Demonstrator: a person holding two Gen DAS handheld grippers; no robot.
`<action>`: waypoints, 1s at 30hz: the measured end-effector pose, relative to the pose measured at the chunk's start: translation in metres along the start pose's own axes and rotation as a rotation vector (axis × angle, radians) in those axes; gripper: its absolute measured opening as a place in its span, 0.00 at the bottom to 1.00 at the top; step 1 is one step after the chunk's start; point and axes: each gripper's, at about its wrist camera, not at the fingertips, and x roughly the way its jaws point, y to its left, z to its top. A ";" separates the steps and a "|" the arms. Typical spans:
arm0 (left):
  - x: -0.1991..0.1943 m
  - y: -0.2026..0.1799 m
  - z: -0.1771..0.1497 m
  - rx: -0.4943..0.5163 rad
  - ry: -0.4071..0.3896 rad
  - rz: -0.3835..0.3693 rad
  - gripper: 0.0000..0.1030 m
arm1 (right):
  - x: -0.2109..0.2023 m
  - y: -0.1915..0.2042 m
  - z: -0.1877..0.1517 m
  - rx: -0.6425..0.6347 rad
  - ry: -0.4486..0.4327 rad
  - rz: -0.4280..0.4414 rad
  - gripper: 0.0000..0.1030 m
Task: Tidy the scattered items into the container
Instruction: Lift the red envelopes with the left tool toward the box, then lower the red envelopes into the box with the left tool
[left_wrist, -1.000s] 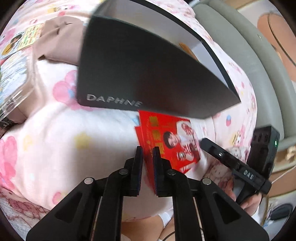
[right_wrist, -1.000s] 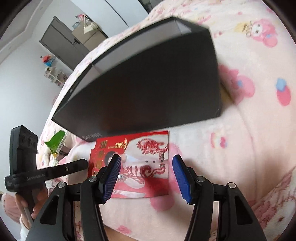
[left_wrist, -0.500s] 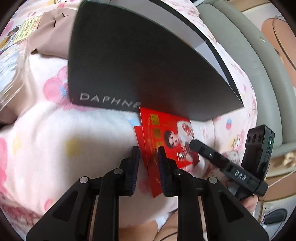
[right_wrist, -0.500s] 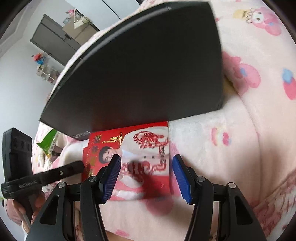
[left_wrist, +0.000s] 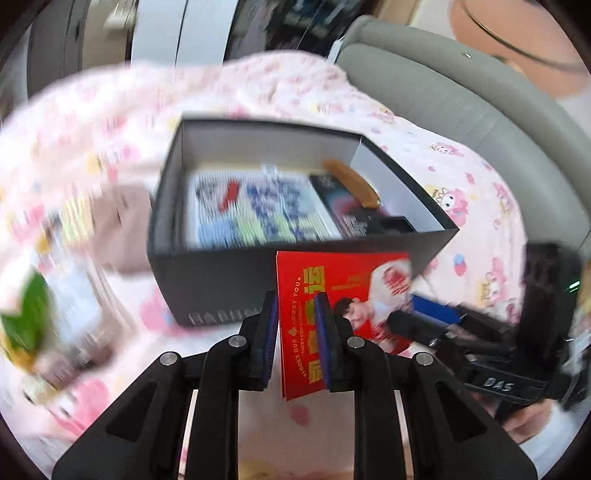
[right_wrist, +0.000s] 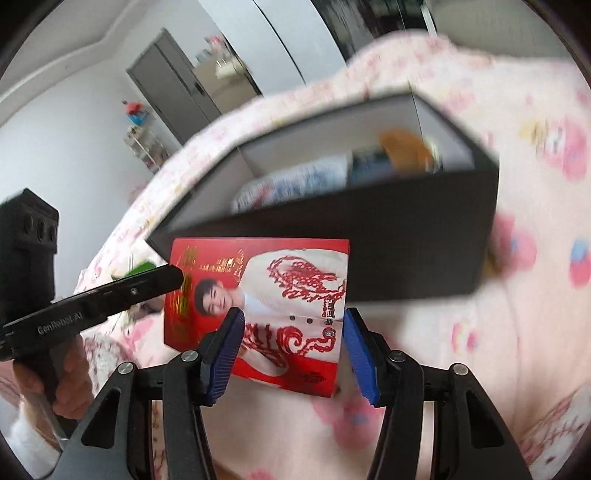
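Observation:
A stack of red envelopes (left_wrist: 354, 280) with a printed portrait hangs just in front of the black box (left_wrist: 221, 280), clear of the pink blanket. My left gripper (left_wrist: 295, 321) is shut on the stack's left edge, pads on both faces. In the right wrist view the red envelopes (right_wrist: 288, 280) lie between the blue pads of my right gripper (right_wrist: 291, 332). Its jaws are closing, with the pads beside the stack's edges and no clear press. The left gripper's finger (right_wrist: 110, 299) reaches in from the left. The black box (right_wrist: 406, 236) is open on top and holds printed packets.
A pink cartoon-print blanket (left_wrist: 480, 206) covers the bed under everything. A green and white packet (left_wrist: 29, 321) and a beige cloth (left_wrist: 125, 221) lie left of the box. A grey padded headboard (left_wrist: 461, 99) runs behind. A person's hand (right_wrist: 70, 380) grips the left handle.
Both grippers have risen and tipped, so the box's inside now shows. The red envelopes have come up off the blanket in the left gripper, whose jaws widened around the stack.

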 end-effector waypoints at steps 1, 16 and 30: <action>-0.003 0.007 0.003 0.030 -0.011 0.026 0.18 | -0.001 0.006 0.002 -0.032 -0.029 -0.021 0.50; 0.044 0.026 -0.015 -0.132 0.148 -0.010 0.26 | 0.025 -0.011 -0.002 0.054 0.110 -0.009 0.50; -0.010 0.001 0.027 -0.075 -0.030 -0.077 0.23 | -0.021 0.007 0.031 0.067 0.009 0.027 0.47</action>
